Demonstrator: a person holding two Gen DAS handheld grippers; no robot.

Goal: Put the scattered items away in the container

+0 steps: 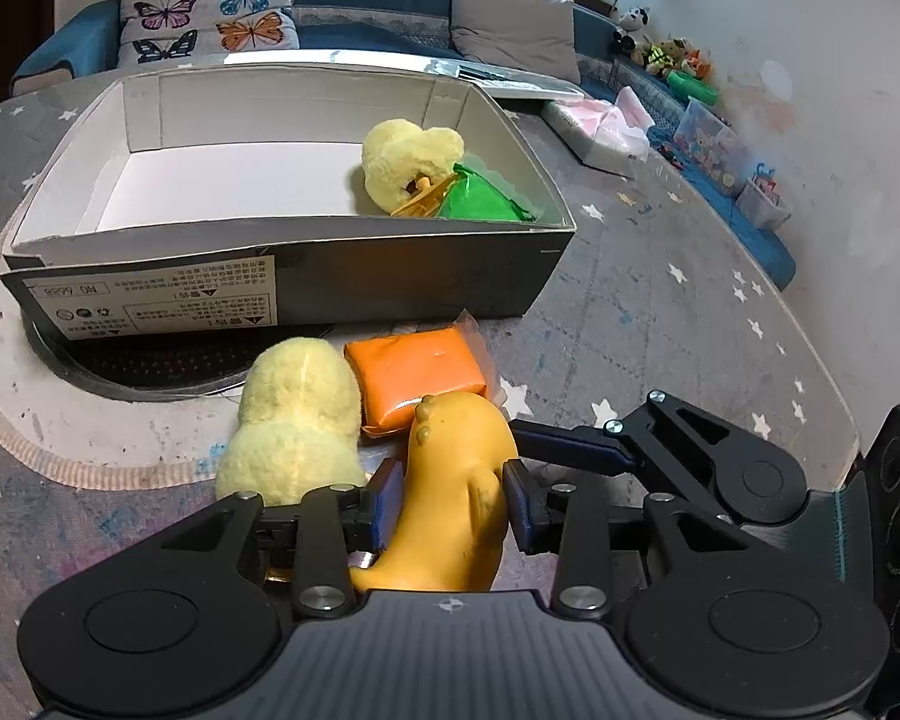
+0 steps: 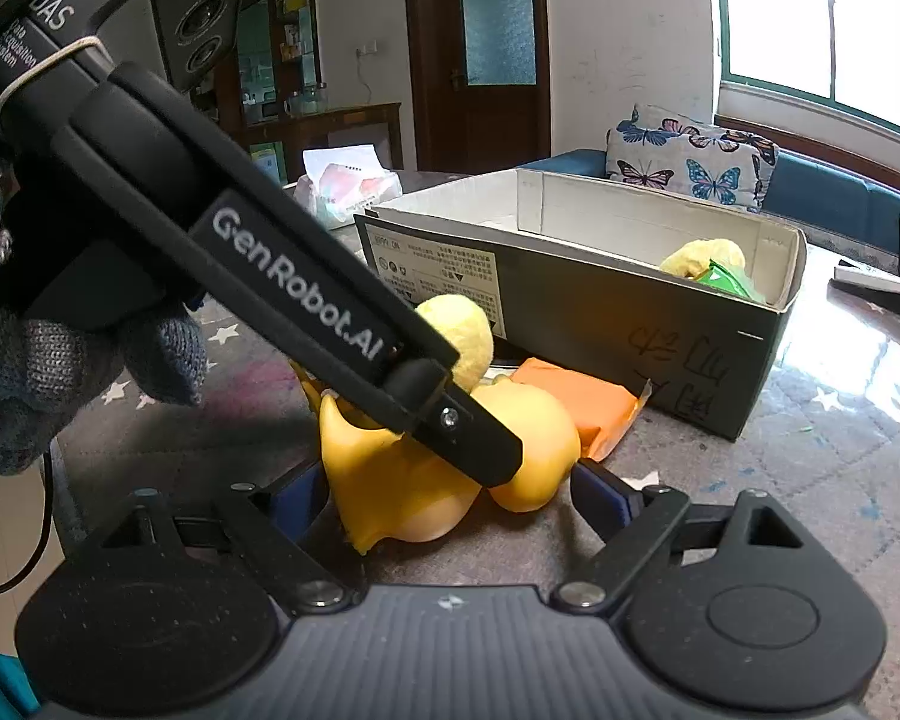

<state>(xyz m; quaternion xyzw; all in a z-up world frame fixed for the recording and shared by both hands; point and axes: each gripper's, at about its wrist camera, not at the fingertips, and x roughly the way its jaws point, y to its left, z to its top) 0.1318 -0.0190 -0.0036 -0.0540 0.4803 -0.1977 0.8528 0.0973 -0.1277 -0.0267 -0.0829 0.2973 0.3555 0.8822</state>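
The yellow rubber toy (image 1: 456, 492) lies on the bench (image 1: 660, 312) just in front of the box (image 1: 306, 276), its long axis running straight along the left tongs (image 1: 453, 498), head end pointing toward the box. The blue pads (image 1: 387, 501) of the left tongs sit on either flank of its body, narrowed to about the toy's width and apparently gripping it (contact looks firm on both sides). The right tongs (image 2: 450, 495) come at the same toy from its side, set wide, with the toy between the fingers but not pinched; the left hand is plainly the one nearer to a finished grasp. Touching the toy on its left is a pale plush chick (image 1: 294, 420), and just beyond it an orange packet (image 1: 417, 381). Inside the box, at its right end, rest another plush chick (image 1: 405, 162) and a green packet (image 1: 480, 195). The lift must clear the box's near wall.
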